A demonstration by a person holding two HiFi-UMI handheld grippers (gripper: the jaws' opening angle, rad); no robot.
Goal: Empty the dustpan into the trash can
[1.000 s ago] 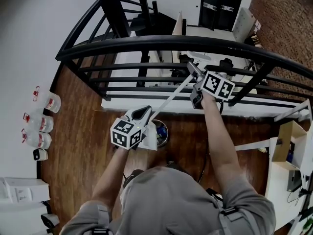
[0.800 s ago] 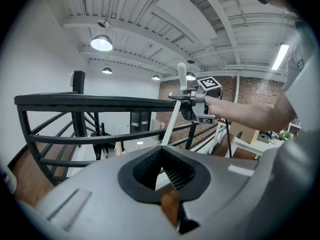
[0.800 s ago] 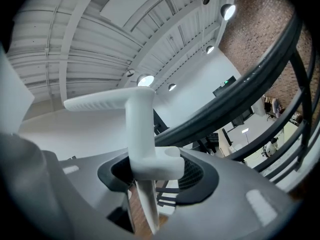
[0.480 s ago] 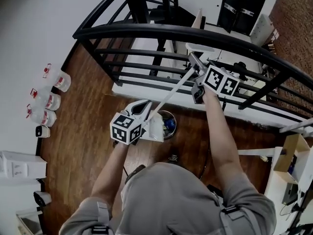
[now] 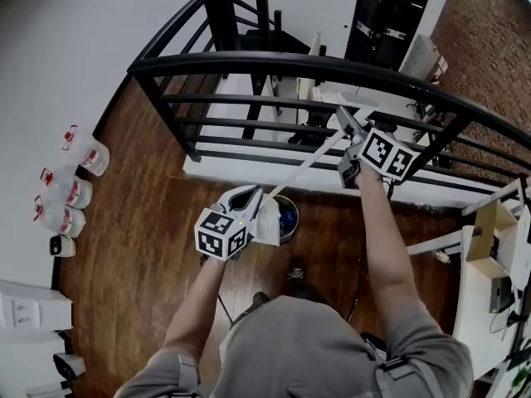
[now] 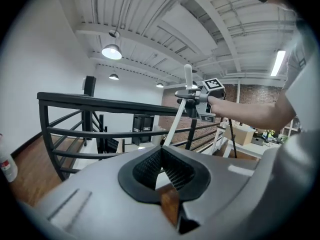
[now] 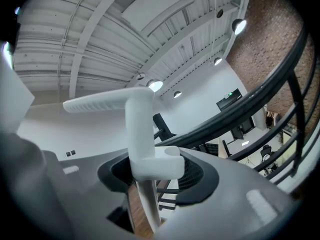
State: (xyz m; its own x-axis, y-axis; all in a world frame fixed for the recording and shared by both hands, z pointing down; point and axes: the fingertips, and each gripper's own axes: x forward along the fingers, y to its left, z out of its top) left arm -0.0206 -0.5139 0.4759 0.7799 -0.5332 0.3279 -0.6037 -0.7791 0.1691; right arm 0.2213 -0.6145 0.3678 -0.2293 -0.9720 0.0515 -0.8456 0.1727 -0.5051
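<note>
A white long-handled dustpan slants up from lower left to upper right in the head view. Its pan [image 5: 267, 222] hangs at the left rim of a small round trash can [image 5: 287, 216] on the wooden floor. My left gripper [image 5: 246, 197] is shut on the low end of the pole [image 6: 175, 126], which runs between its pads [image 6: 150, 164]. My right gripper [image 5: 350, 133] is held high and level, shut on the T-shaped top handle [image 7: 140, 129]. The left gripper view shows the right gripper [image 6: 194, 96] at the pole's top. The pan's inside is hidden.
A black metal railing [image 5: 332, 69] curves just beyond the can. Several plastic bottles [image 5: 70, 191] stand by the left wall. A cardboard box [image 5: 491, 239] sits on a white table at the right. A dark cable [image 5: 357, 276] lies on the floor by my feet.
Both grippers have carried the dustpan sideways along the railing, the right one a little higher. The pan now overlaps the can's left rim. Both grips are unchanged.
</note>
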